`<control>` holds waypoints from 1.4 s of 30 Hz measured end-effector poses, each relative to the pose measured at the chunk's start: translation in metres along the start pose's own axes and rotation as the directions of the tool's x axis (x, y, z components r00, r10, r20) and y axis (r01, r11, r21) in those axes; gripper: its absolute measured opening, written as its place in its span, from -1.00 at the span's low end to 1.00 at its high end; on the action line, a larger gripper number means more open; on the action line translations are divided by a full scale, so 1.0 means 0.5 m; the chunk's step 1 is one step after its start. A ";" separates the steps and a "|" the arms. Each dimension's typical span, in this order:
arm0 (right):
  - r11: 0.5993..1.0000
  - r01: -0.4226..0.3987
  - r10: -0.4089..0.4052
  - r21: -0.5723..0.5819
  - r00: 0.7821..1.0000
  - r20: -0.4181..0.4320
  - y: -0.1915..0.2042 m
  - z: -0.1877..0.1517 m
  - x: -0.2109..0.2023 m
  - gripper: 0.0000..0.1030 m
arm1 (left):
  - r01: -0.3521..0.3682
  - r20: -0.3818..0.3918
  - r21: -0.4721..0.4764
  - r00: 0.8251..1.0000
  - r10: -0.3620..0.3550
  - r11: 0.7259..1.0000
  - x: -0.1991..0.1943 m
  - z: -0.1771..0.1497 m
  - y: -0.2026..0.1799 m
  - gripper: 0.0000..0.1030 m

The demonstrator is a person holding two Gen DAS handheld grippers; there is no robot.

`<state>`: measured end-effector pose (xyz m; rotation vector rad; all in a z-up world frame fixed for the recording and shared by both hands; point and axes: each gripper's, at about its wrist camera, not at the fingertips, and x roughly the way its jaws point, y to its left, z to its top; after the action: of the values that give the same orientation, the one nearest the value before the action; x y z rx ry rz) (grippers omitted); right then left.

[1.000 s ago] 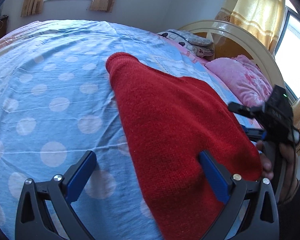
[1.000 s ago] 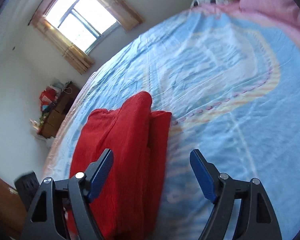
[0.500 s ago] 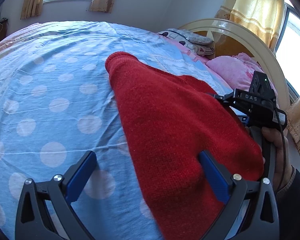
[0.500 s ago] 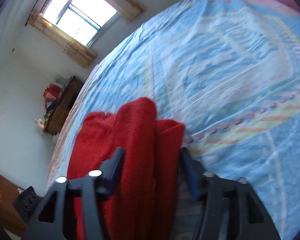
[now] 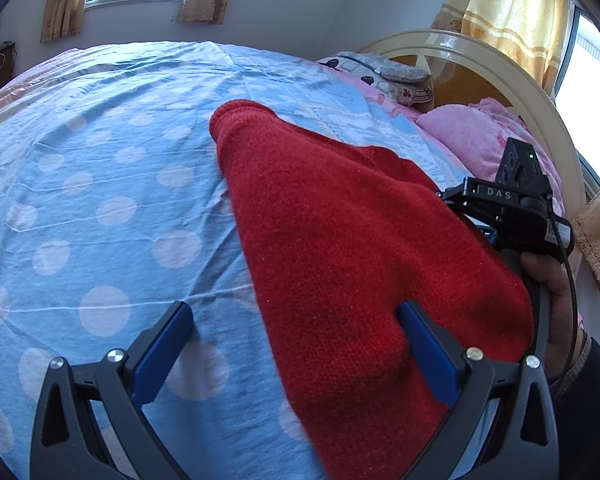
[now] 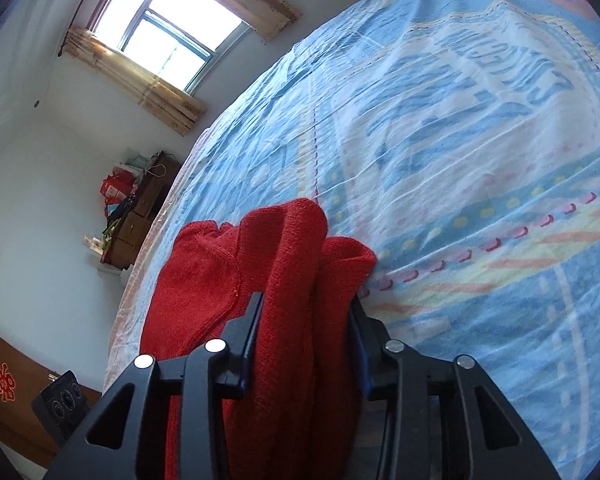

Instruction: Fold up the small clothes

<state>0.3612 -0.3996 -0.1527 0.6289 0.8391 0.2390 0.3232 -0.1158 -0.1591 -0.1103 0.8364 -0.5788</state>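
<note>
A red knitted garment [image 5: 340,248] lies folded lengthwise on the blue dotted bedsheet [image 5: 100,184]. My left gripper [image 5: 296,348] is open, its jaws wide apart; its right finger [image 5: 428,352] rests on the near end of the garment, its left finger [image 5: 160,352] over the sheet. My right gripper [image 6: 304,340] is shut on the red garment [image 6: 292,280], pinching its thick folded layers. In the left wrist view the right gripper's body [image 5: 512,208] and the hand holding it sit at the garment's right edge.
Pink pillows [image 5: 472,140] and a curved wooden headboard [image 5: 500,64] stand at the bed's far right. A wooden cabinet with clutter [image 6: 140,208] stands by the wall under a window [image 6: 172,36]. A dark device [image 6: 60,404] sits beside the bed.
My right gripper moved forward onto the folded garment and closed on it. The left gripper stayed open and still.
</note>
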 end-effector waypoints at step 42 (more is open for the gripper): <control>0.982 -0.108 0.122 -0.155 0.989 0.080 0.191 -0.157 -0.083 -0.57 | -0.024 0.011 0.099 1.000 0.024 0.995 -0.224 -0.052 -0.033 -0.25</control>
<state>0.2788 -0.3086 -0.1083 0.5428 0.6924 0.3731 0.2380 -0.0675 -0.0967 -0.0121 0.7971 -0.5959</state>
